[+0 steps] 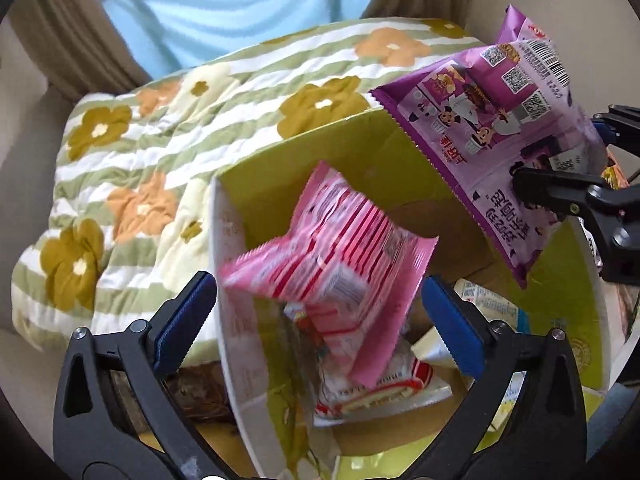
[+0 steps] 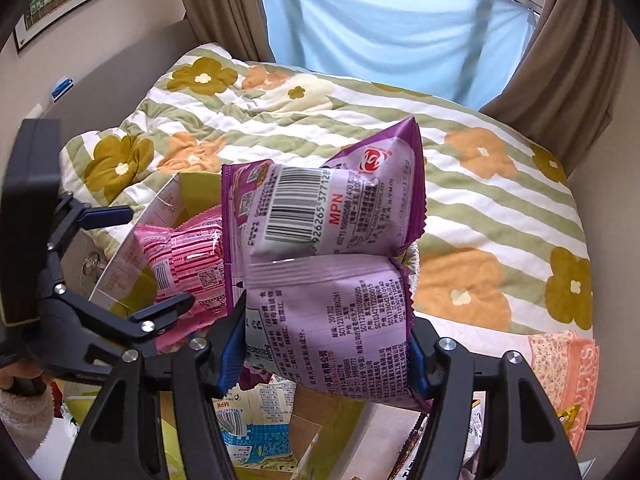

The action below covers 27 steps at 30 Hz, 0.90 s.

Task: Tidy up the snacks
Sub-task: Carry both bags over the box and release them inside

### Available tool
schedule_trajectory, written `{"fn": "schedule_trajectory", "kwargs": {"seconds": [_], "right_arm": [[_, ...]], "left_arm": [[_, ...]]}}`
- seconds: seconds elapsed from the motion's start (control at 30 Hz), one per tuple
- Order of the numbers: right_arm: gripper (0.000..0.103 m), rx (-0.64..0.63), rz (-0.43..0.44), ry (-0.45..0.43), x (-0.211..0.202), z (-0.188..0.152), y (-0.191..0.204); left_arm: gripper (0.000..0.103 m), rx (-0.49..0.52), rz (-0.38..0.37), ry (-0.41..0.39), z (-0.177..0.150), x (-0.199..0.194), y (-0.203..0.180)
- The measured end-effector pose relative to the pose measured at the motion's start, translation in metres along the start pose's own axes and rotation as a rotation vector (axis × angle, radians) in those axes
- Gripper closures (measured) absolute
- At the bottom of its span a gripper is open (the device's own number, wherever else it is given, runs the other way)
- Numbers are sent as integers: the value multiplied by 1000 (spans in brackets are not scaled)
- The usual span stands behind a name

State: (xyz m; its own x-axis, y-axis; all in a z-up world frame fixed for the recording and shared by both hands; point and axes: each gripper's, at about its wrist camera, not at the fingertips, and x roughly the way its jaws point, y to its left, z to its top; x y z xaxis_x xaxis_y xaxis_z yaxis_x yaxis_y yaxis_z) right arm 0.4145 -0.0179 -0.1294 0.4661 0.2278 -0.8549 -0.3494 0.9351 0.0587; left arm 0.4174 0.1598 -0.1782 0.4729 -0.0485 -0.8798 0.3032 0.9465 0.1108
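Note:
An open cardboard box (image 1: pixel 404 152) with yellow-green inner walls stands on a bed and holds several snack packs. A pink striped snack bag (image 1: pixel 332 276) is in the air over the box, blurred, between my left gripper's (image 1: pixel 324 320) open fingers and touching neither. My right gripper (image 2: pixel 326 344) is shut on a purple snack bag (image 2: pixel 328 292), held above the box's right side. That bag also shows in the left wrist view (image 1: pixel 500 136) with the right gripper (image 1: pixel 560 172) on it. The left gripper (image 2: pixel 148 256) appears at the left of the right wrist view, with the pink bag (image 2: pixel 184 256) beside it.
A quilt (image 1: pixel 160 140) with green stripes and flowers covers the bed around the box. Blue and brown curtains (image 2: pixel 380 28) hang behind it. A white and red pack (image 1: pixel 384 392) and pale yellow packs (image 1: pixel 488 304) lie in the box. A pink printed cloth (image 2: pixel 564 368) lies at right.

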Motion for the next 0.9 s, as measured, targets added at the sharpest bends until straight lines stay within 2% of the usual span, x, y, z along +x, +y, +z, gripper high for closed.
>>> {"fn": "schedule_trajectory", "kwargs": {"seconds": [0.2, 0.57, 0.6, 0.67, 0.7, 0.73, 0.9], "right_arm": [[43, -6, 43, 19, 7, 1, 3], [42, 1, 85, 41, 13, 4, 13], [40, -2, 88, 40, 14, 4, 14], [30, -4, 89, 24, 14, 3, 15], [14, -4, 84, 15, 13, 2, 16], [8, -4, 81, 8, 11, 1, 17], [8, 1, 76, -22, 3, -8, 21]], "left_arm": [[1, -114, 32, 0, -23, -20, 6], [1, -176, 51, -25, -33, -37, 3], [1, -179, 54, -22, -34, -37, 4], [1, -186, 58, -19, -36, -38, 3], [1, -192, 56, -20, -38, -40, 3], [1, -197, 54, -21, -40, -40, 4], [1, -216, 27, -15, -55, -40, 5]]}}
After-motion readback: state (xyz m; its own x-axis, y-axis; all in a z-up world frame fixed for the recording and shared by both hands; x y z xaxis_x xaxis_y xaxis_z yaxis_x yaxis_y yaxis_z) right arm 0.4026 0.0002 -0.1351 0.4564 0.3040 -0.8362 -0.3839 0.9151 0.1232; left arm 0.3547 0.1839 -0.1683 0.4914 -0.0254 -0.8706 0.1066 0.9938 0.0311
